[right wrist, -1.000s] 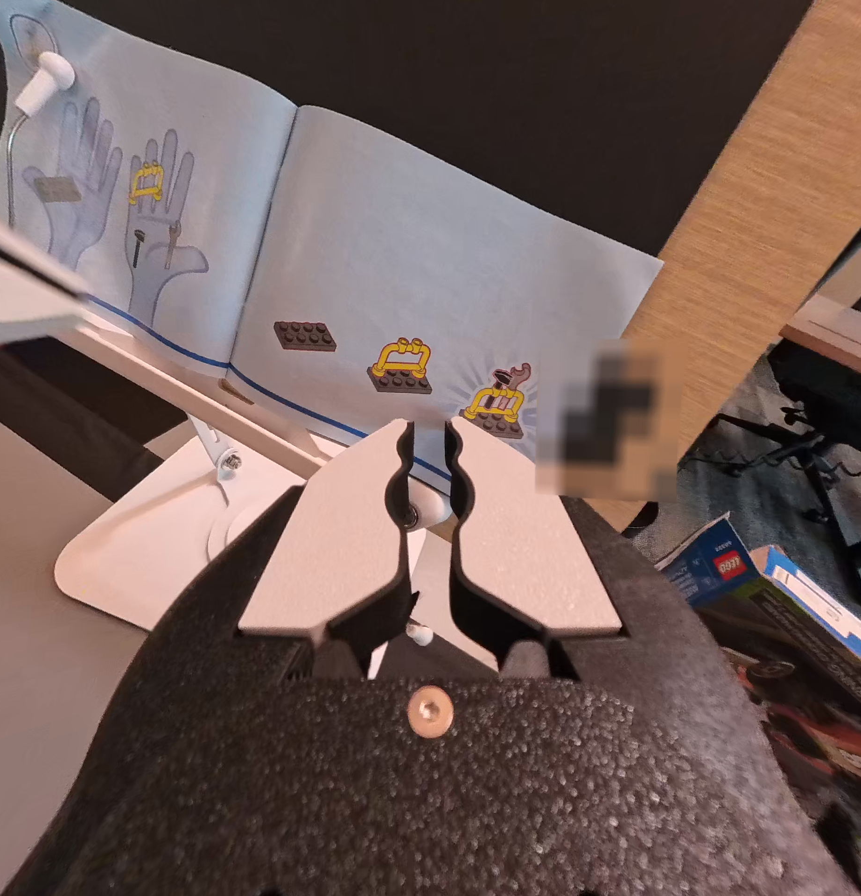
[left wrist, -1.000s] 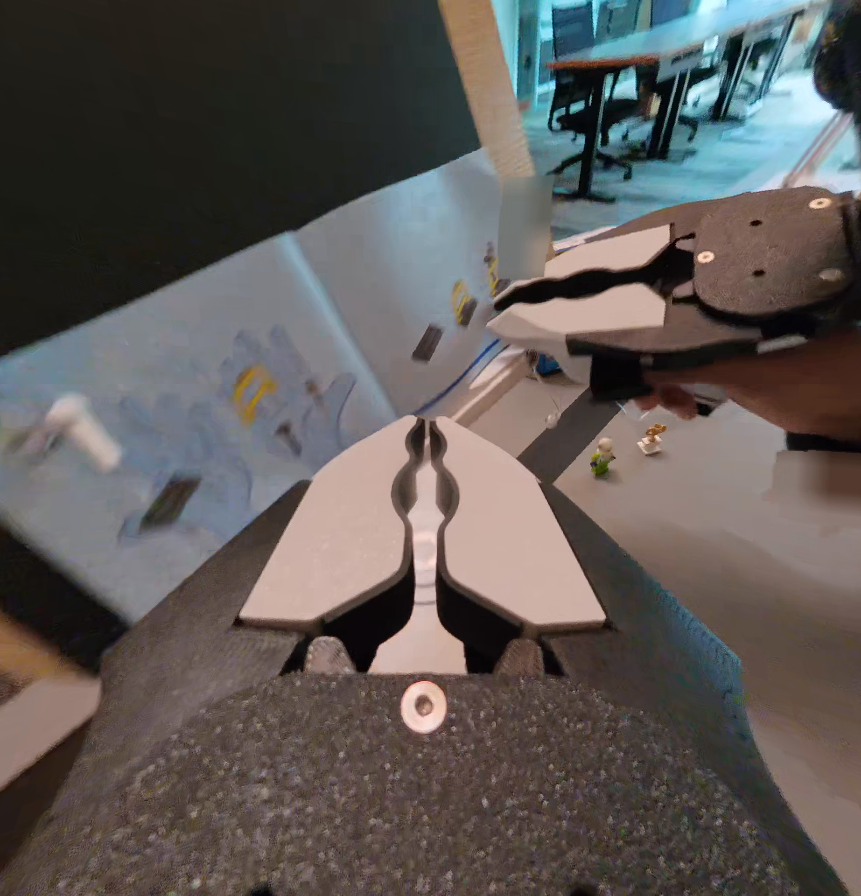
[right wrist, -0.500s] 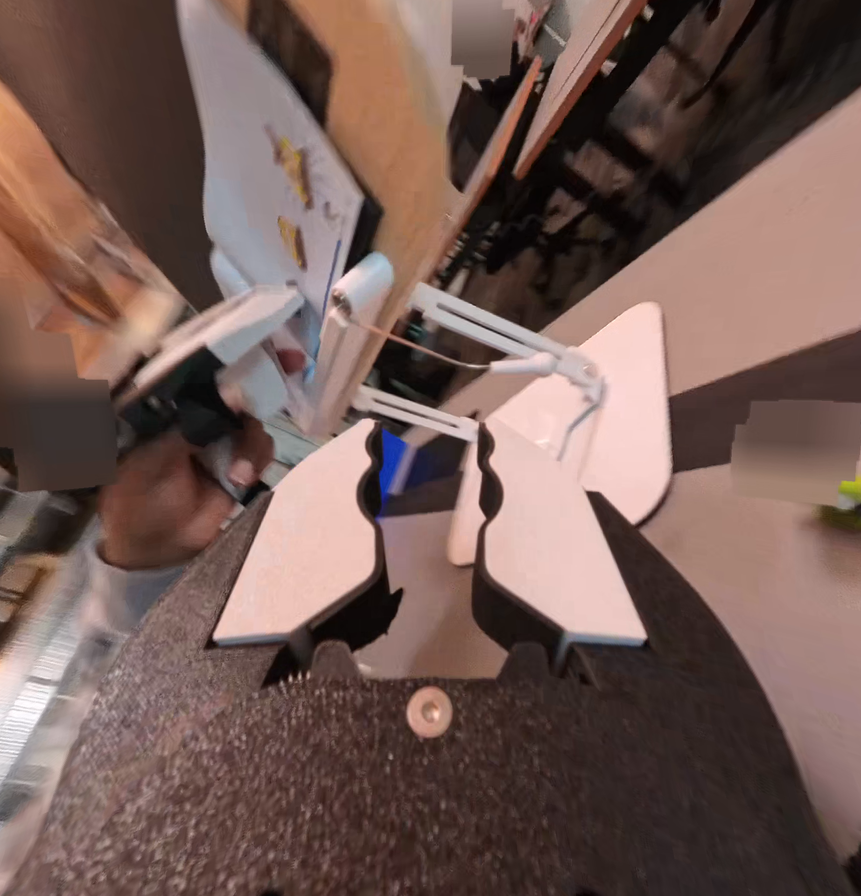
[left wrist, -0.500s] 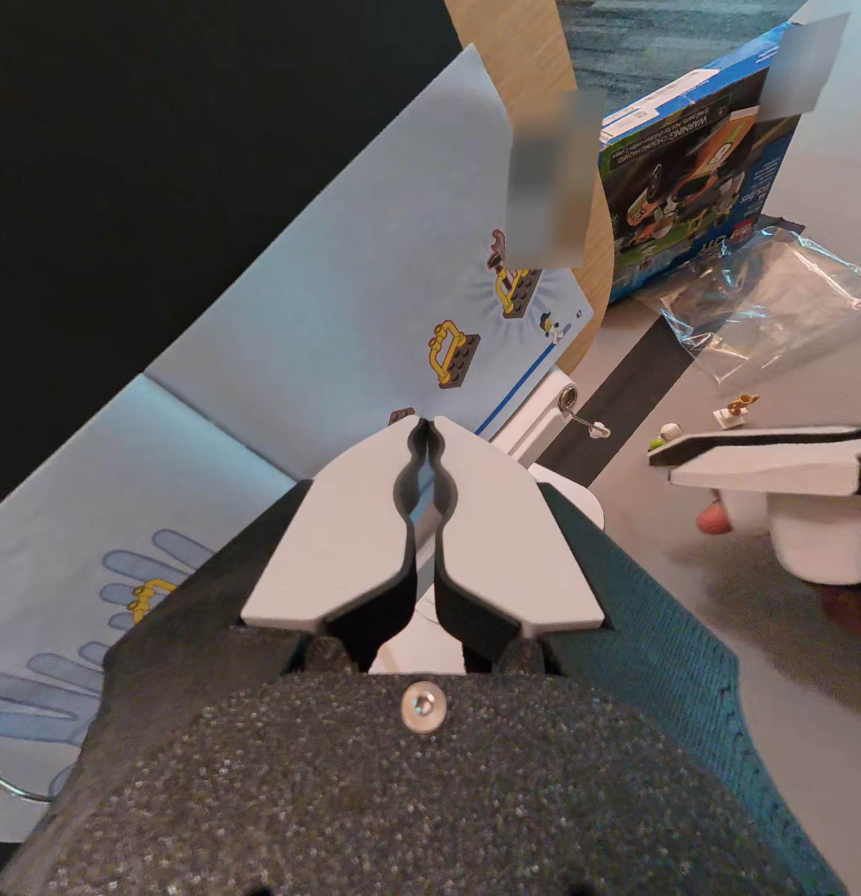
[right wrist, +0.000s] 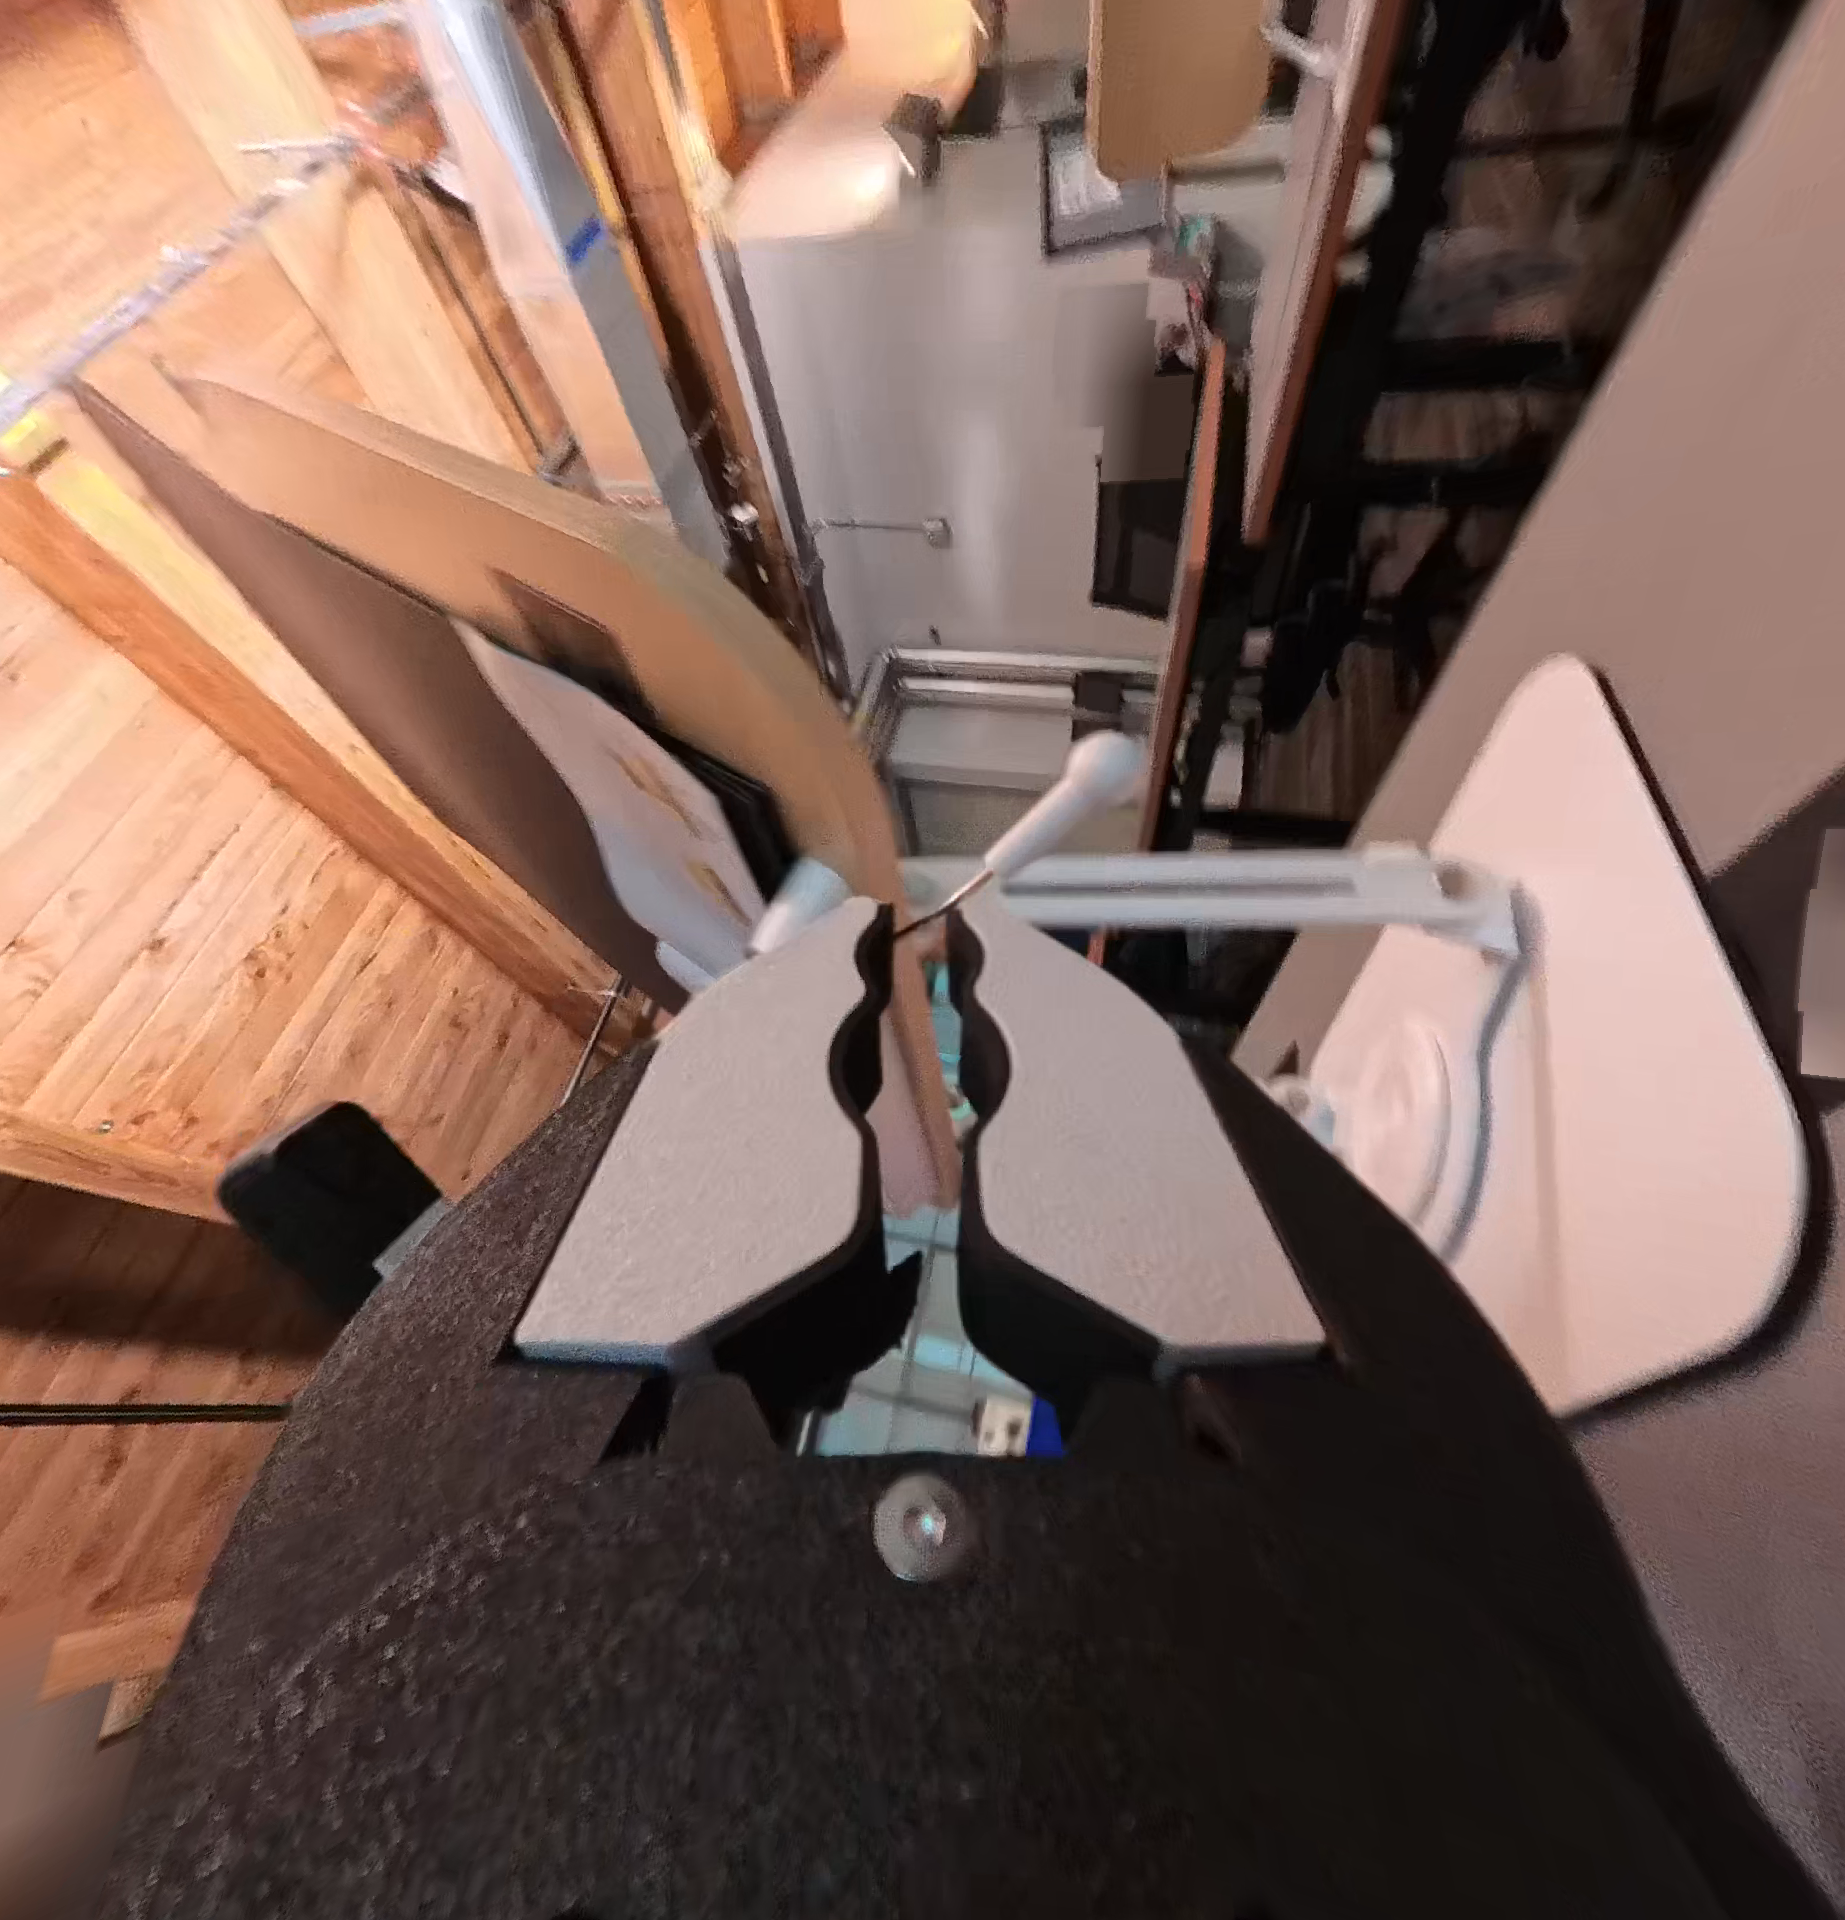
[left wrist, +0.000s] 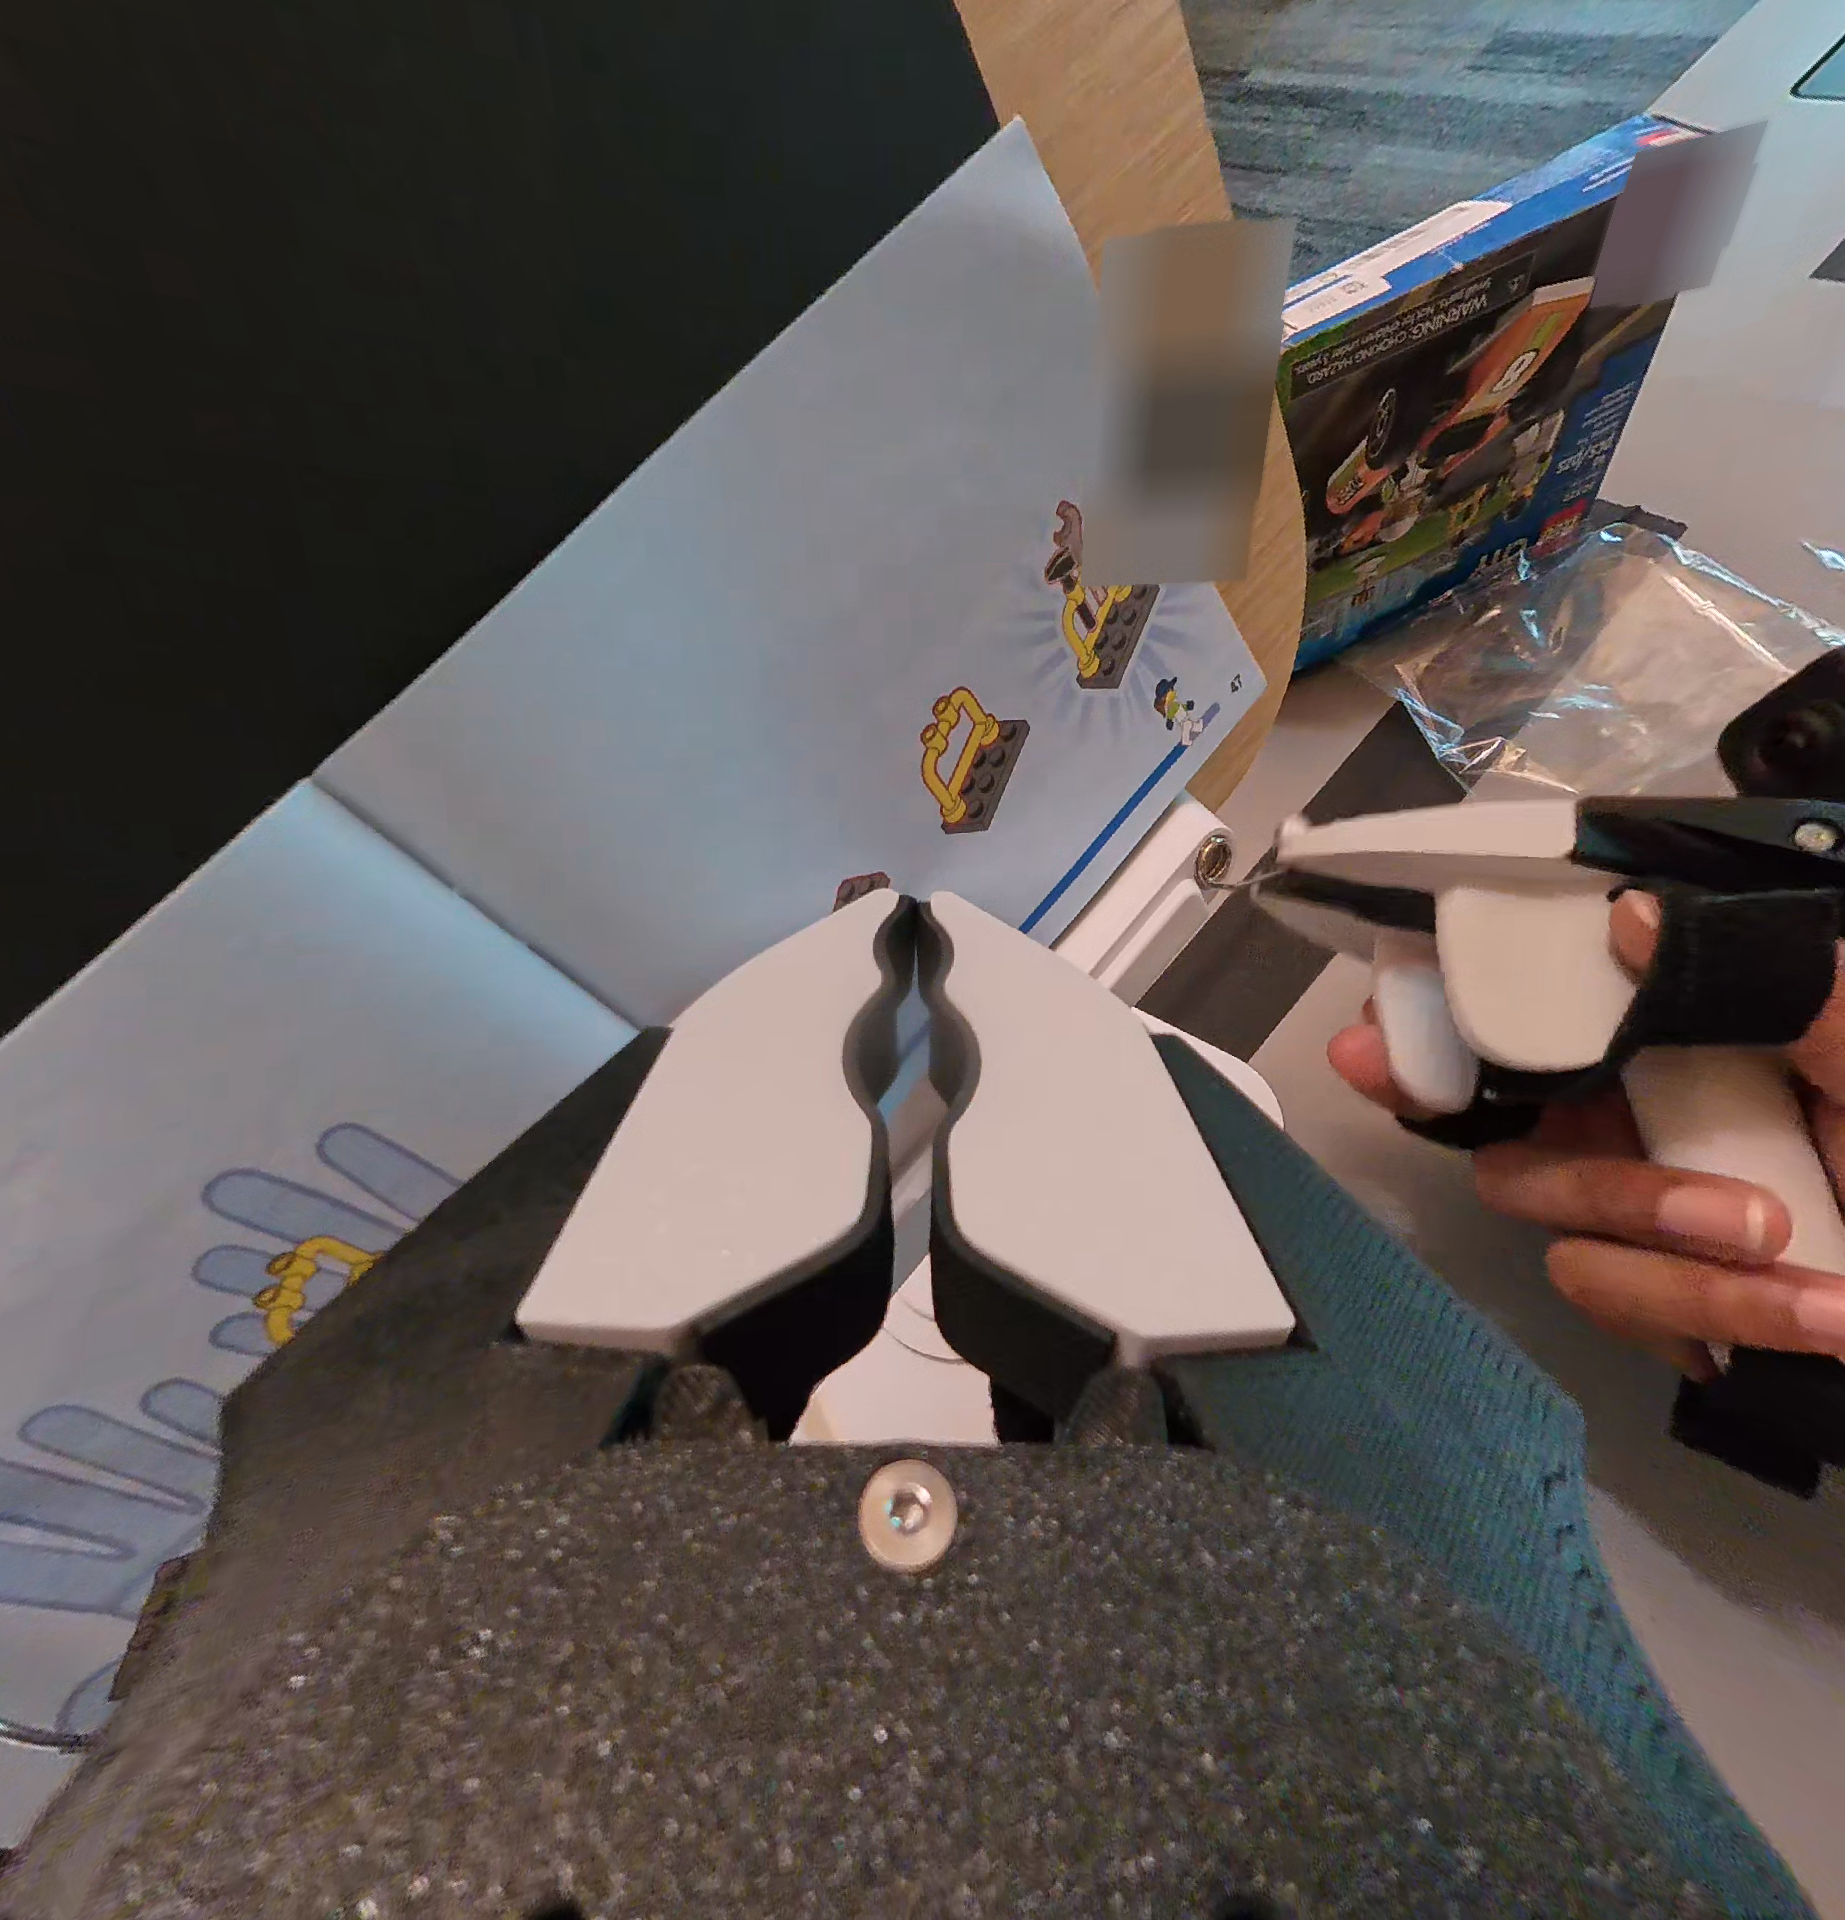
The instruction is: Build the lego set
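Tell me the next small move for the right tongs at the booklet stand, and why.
Probably squeeze the right tongs shut on the page-holder wire. That thin wire runs between their tips, which stand slightly apart, so a small squeeze should catch it and let the holder be swung off the page. The left tongs are shut and empty, facing the open booklet.

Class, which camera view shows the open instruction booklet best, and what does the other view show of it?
The left wrist view: the instruction booklet faces the camera, both light blue pages and their brick diagrams clear. The right wrist view catches it only edge-on and blurred, with the diagrams unreadable.
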Demonstrator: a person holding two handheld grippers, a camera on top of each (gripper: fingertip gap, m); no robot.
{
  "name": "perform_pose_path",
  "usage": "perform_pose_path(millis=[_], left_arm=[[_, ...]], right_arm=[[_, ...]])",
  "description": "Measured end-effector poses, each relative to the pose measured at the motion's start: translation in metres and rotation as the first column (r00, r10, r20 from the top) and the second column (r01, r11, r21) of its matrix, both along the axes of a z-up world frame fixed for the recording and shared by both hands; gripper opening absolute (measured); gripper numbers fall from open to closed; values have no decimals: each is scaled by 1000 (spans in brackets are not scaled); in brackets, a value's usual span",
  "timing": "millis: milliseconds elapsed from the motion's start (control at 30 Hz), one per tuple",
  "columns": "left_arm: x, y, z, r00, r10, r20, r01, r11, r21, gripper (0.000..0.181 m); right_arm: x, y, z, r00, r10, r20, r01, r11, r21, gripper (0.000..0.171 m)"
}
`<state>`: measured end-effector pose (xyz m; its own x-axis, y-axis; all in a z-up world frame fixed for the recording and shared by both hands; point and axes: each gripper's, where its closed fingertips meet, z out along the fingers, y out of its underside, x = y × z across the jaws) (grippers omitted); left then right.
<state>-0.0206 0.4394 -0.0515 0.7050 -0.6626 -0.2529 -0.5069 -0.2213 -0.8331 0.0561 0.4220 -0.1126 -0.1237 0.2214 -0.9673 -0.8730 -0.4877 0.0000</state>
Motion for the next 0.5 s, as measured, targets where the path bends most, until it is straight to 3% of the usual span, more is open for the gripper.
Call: perform_pose_path(millis=[67, 167, 267, 400, 433, 500], left_arm=[[0, 1, 0, 1000, 0, 4, 0, 1000, -5, 0], [0, 1, 0, 1000, 9, -6, -9, 1000, -8, 0], [0, 1, 0, 1000, 14, -12, -14, 1000, -5, 0], [0, 1, 0, 1000, 17, -10, -17, 1000, -11, 0], [0, 0, 0, 1000, 14, -9, -14, 1000, -11, 0], [0, 0, 0, 1000, 11, -1, -11, 1000, -13, 0]], right_arm=[[14, 0, 20, 996, -65, 67, 59, 994, 87, 2], [17, 0, 44, 910, -168, 378, 95, 974, 206, 1], [12, 3, 60, 693, -271, 668, 51, 943, 330, 1], [-3, 8, 76, 279, -421, 863, -70, 887, 456, 2], [-6, 11, 78, 219, -434, 874, -99, 881, 462, 2], [-11, 17, 77, 168, -418, 893, -140, 886, 441, 2]])
